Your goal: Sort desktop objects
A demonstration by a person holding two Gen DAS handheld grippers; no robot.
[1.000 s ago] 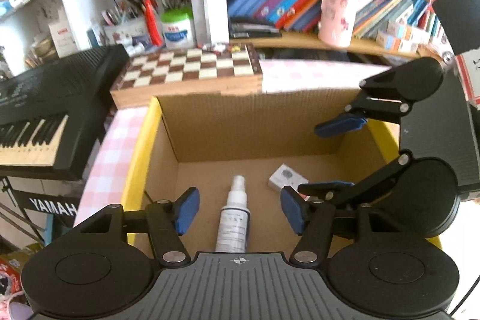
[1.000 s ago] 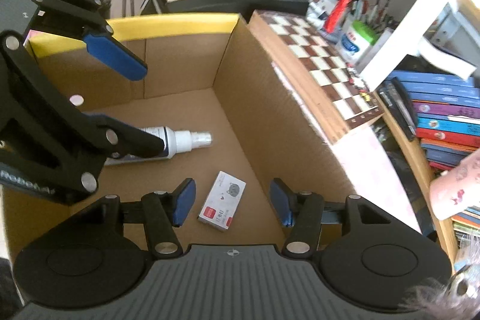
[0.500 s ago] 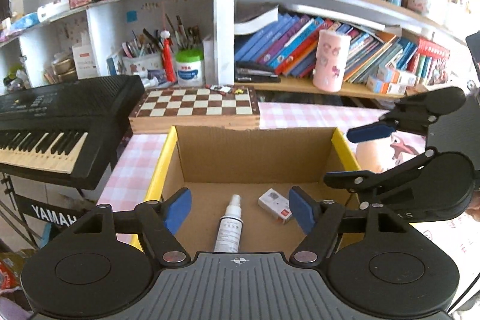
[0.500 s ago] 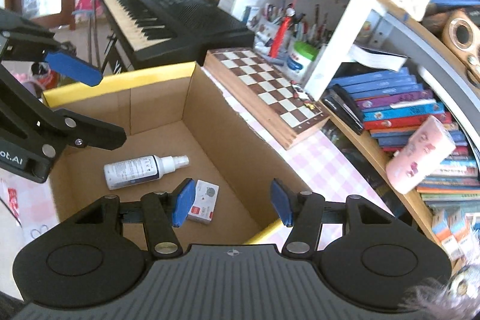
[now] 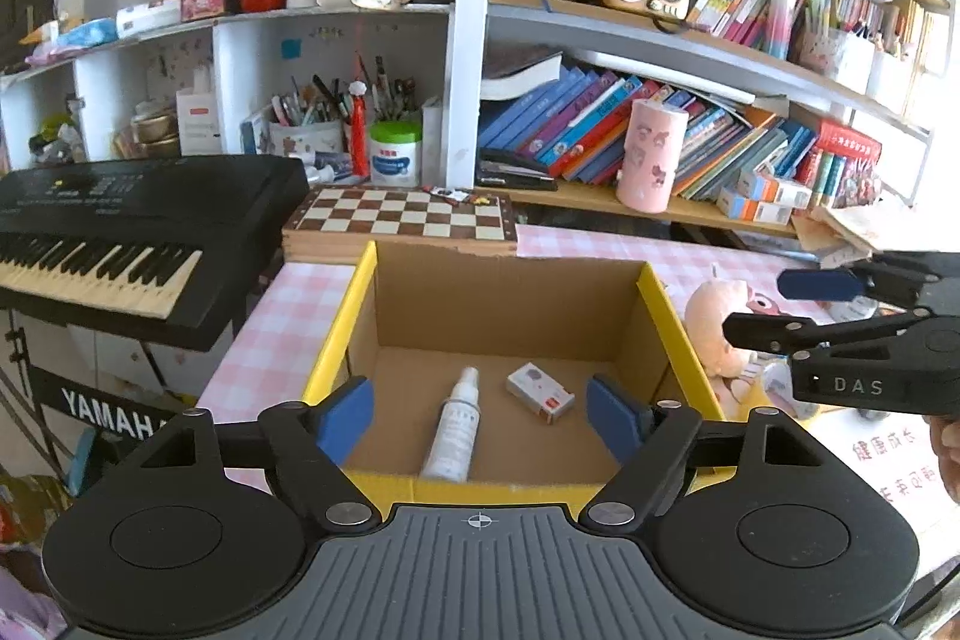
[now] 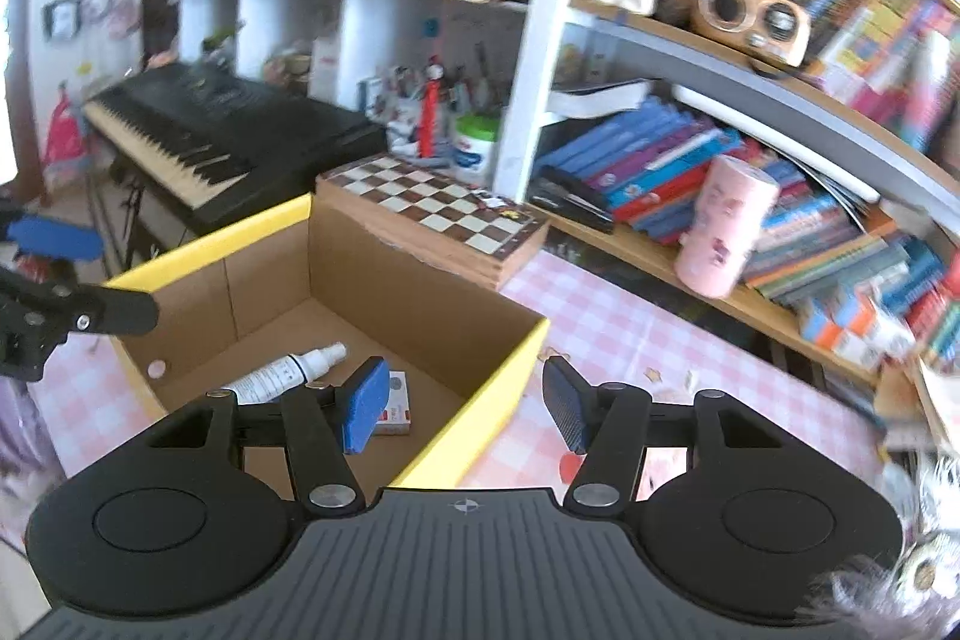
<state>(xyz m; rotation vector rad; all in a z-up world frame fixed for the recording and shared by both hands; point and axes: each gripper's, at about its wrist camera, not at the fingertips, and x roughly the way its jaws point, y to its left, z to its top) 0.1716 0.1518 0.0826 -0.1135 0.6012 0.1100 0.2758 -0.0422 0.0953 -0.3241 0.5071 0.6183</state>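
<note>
A cardboard box with a yellow rim [image 5: 660, 304] [image 6: 480, 400] stands open on the pink checked table. On its floor lie a white spray bottle [image 5: 453, 427] [image 6: 282, 373] and a small white and red carton [image 5: 540, 391] [image 6: 396, 409]. My left gripper [image 5: 480, 421] hovers above the box's near rim. Its jaws are opening and nothing is between the pads. My right gripper [image 6: 465, 409] hangs over the box's right corner, open and holding nothing. Each gripper shows in the other's view: the right gripper [image 5: 792, 304] at the right edge, the left gripper [image 6: 90, 274] at the left edge.
A pink plush toy [image 5: 720, 334] lies right of the box. Behind the box are a chessboard [image 5: 402, 220] [image 6: 432, 214], a black keyboard [image 5: 120, 232] [image 6: 210, 130], a pink cup [image 5: 651, 154] [image 6: 726, 232] and crowded bookshelves [image 5: 600, 118].
Both grippers have drawn back and up out of the box. The left jaws have spread wider. The right view has rolled towards level. Bottle and carton stay on the box floor.
</note>
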